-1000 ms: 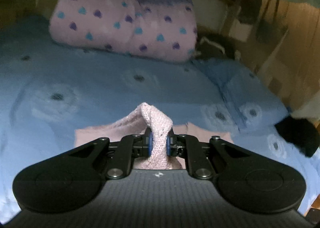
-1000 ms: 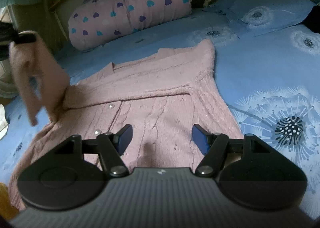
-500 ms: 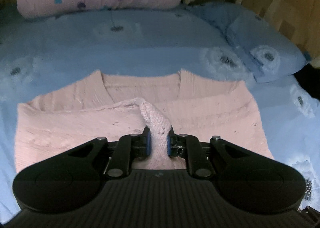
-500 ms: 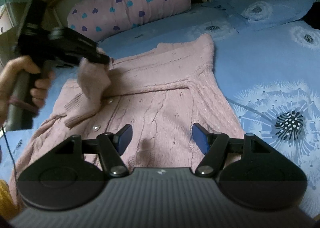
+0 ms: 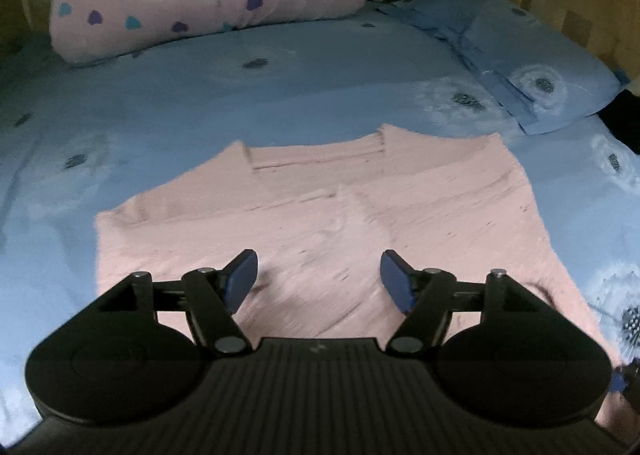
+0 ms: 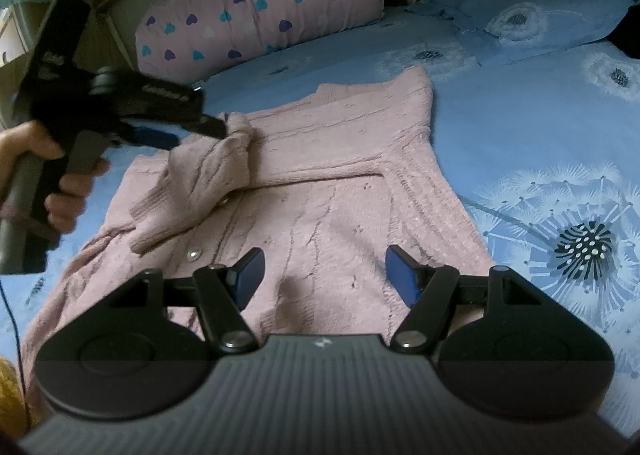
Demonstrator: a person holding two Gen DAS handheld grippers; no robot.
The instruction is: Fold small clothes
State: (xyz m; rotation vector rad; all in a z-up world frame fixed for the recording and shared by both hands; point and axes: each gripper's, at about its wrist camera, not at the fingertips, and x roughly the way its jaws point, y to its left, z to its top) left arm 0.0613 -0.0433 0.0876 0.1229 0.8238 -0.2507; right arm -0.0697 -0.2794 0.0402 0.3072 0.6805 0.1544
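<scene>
Pink cardigan (image 6: 320, 175) lies lengthwise, neckline twd pillows (image 6: 260, 11) (flat).

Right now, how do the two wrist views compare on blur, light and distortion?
Left wrist view: dim, the pink cardigan smeared by motion blur, the bed bowed by the fisheye. Right wrist view: brighter, the knit sharp, a small shadow on it between the right claw's fingers, the left claw blurred at the frame's left.
</scene>
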